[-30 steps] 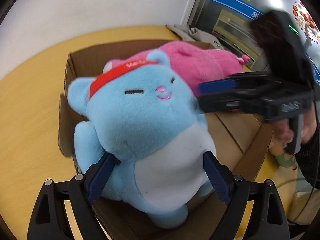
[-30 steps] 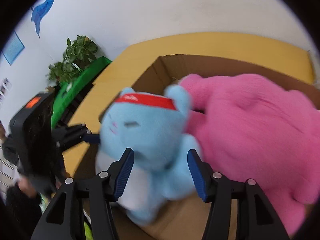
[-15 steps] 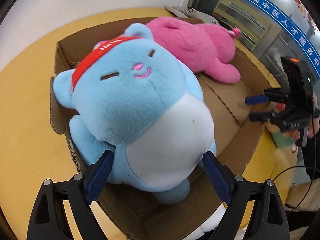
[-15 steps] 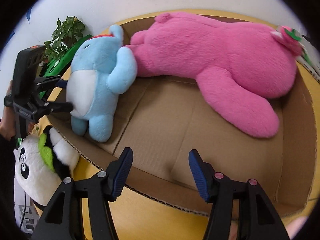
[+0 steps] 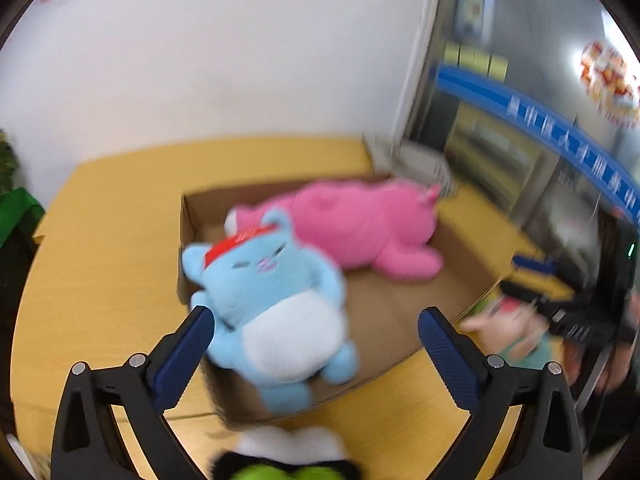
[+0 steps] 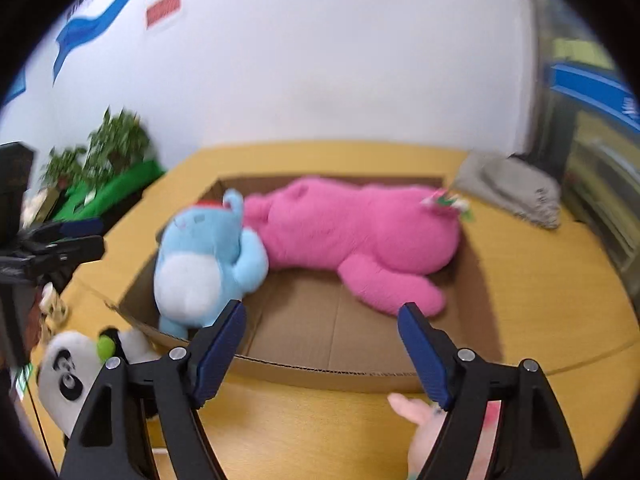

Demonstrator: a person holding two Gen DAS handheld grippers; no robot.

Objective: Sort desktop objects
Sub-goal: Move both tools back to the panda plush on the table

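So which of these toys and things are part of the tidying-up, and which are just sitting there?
Part of the job:
cardboard box
blue plush
pink plush
panda plush
small pink toy

Just lying about:
potted plant
grey cloth
green bag

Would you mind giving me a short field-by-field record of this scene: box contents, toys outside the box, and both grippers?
container: cardboard box on yellow table
in box: blue plush, pink plush
outside box: panda plush near the front left corner; small pink toy at the front
left gripper: open, empty
right gripper: open, empty
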